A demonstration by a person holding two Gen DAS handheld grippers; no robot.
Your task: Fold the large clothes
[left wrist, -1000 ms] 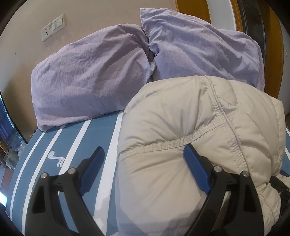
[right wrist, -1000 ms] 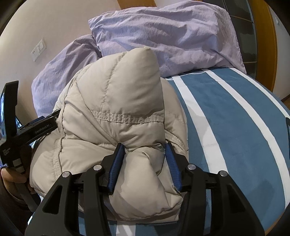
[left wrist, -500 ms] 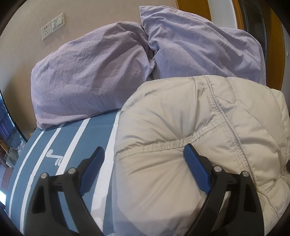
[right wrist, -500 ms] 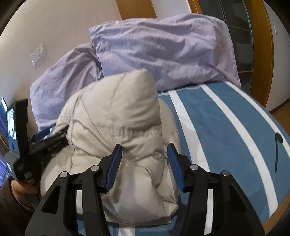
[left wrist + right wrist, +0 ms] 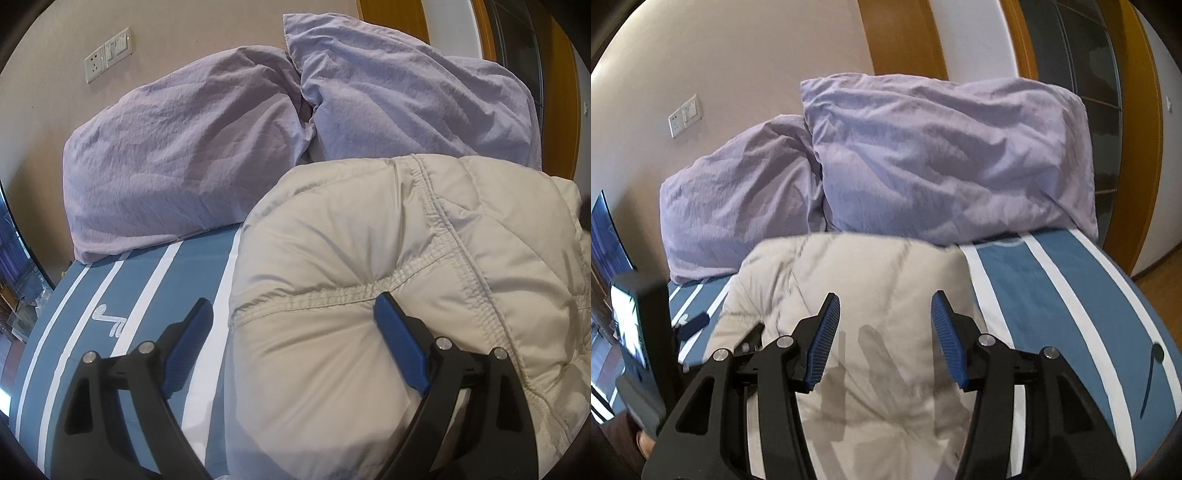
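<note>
A beige quilted puffer jacket lies bunched on the blue, white-striped bed sheet. My left gripper stands wide open at the jacket's left edge. Its right pad presses into the padding, while its left pad hangs free over the sheet. In the right wrist view the jacket lies flatter, below my right gripper. That gripper hovers above it, open, with nothing between its pads, and casts a shadow on the fabric. The left hand-held unit shows at that view's left edge.
Two lilac pillows lean against the beige wall behind the jacket. A wall socket plate sits above them. The bed's right edge curves down to a wooden floor, beside a wooden door frame.
My right gripper let go of the jacket fold it was pinching and rose above it. The raised fold dropped flat. My left gripper kept its place and opening.
</note>
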